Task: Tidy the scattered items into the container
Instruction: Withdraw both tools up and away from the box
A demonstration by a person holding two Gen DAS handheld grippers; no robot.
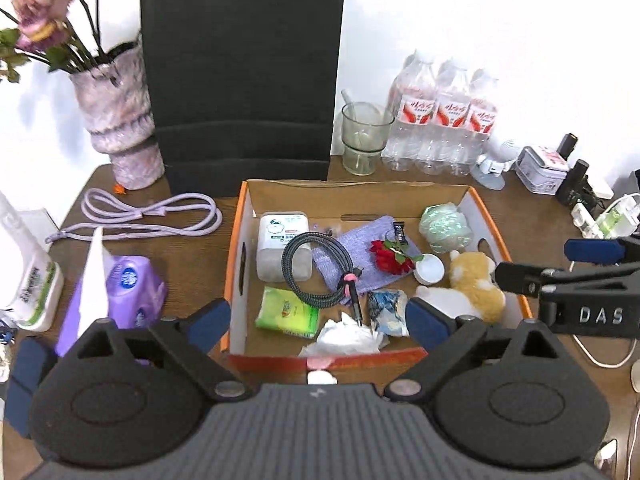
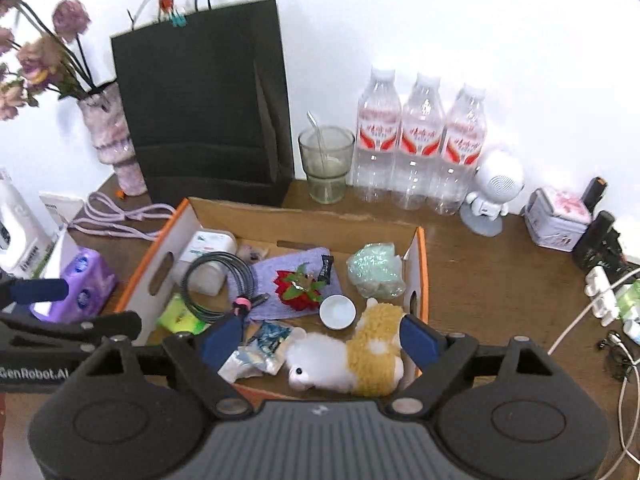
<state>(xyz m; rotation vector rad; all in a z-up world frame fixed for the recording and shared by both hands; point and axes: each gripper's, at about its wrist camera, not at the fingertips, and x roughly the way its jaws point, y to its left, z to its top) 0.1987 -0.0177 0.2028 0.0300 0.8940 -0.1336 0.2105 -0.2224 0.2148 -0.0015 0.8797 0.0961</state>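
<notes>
Hovering at the near edge of the cardboard box [image 1: 240, 216], the left gripper [image 1: 318, 318] has its blue pads spread wide, holding nothing. Over on the right, the right gripper [image 2: 320, 338] hangs above the box's near right corner, jaws also wide apart, with the plush toy [image 2: 348, 354] lying in the box between and below its fingers; contact cannot be told. Inside the box: a coiled grey cable [image 1: 316, 272] atop a white plastic container [image 1: 280, 240], a red rose [image 1: 390, 258] on a purple cloth [image 1: 360, 252], a green tissue pack [image 1: 286, 312], and crumpled white tissue [image 1: 348, 336] near the front wall. Left of the box, on the brown table [image 1: 192, 256], sits a purple tissue pack [image 1: 128, 292], and far left a lilac cord [image 1: 152, 216].
</notes>
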